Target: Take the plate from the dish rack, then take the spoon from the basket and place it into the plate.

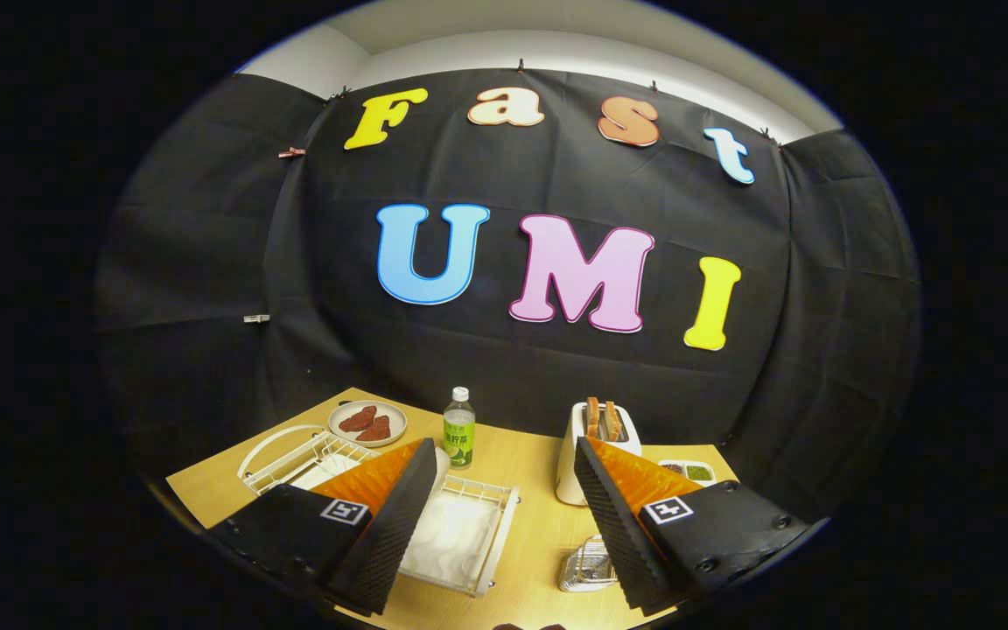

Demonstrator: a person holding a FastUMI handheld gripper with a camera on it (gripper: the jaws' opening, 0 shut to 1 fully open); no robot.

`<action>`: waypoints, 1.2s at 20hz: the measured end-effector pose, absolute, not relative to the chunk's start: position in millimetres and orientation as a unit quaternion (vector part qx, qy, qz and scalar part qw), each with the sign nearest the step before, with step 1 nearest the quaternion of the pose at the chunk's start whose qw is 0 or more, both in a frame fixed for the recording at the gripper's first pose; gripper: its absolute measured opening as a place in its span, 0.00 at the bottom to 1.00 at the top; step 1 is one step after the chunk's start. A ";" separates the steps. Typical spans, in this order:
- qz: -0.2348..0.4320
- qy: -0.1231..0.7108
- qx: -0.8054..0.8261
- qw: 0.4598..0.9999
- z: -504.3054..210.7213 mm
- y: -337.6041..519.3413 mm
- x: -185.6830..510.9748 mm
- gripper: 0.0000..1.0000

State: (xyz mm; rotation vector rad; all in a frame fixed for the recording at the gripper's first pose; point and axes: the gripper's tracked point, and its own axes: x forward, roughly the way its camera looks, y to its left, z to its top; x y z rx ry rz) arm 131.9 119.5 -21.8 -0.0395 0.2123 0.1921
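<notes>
My gripper (504,448) is open and holds nothing, its fingers spread wide above the near part of a wooden table (521,455). A white wire dish rack (287,457) stands at the left, partly behind the left finger (390,516). Something white and flat shows in it, and a white curved edge (440,464) peeks out beside the left fingertip; I cannot tell whether either is the plate. A white wire basket (497,525) lined with white cloth lies between the fingers, nearer the left one. No spoon can be made out in it.
Beyond the rack sits a small plate with red pieces (368,423). A green bottle (459,429) stands at mid-table, a white toaster with toast (602,433) by the right fingertip, a sauce tray (688,471) behind it. A foil container (587,564) lies near the right finger.
</notes>
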 end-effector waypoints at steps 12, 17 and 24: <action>0.094 0.329 0.032 0.939 -143.9 188.6 199.8 0.98; 0.082 0.408 0.075 0.906 -187.8 201.3 198.0 0.89; 0.081 0.446 0.120 0.883 -195.8 218.9 195.0 0.42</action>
